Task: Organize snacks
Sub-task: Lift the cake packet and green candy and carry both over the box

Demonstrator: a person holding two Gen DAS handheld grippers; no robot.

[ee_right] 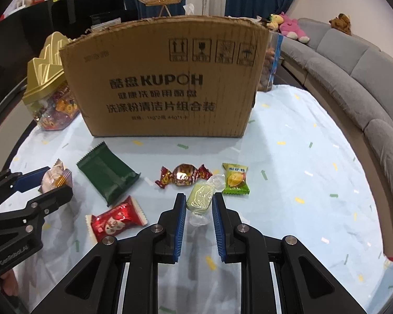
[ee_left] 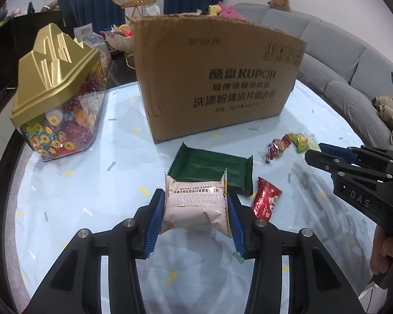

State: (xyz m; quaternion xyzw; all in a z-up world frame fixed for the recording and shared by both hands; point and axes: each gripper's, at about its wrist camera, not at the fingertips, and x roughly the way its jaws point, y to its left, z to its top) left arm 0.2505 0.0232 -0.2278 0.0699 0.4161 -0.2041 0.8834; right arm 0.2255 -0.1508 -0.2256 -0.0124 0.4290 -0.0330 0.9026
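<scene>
The left gripper (ee_left: 195, 204) clamps a white snack packet (ee_left: 195, 201), whose lower end hides behind the pads. The right gripper (ee_right: 196, 209) stands open around a pale green candy (ee_right: 200, 196), pads not touching it. Beyond lie the red packet (ee_right: 115, 218), green packet (ee_right: 107, 174), foil candy (ee_right: 184, 175) and durian candy (ee_right: 234, 179). Open tablecloth (ee_right: 301, 183) stretches right. The cardboard box (ee_right: 167, 78) hides its own interior.

Even, fairly bright indoor light, probably from overhead. Soft shadows on the worktop (ee_left: 65, 196). Glare on the foil candy (ee_right: 184, 175) wrapper. Strong fisheye bend, dark vignette at corners. Cardboard box (ee_left: 214, 78) print slightly soft; background blurry.
</scene>
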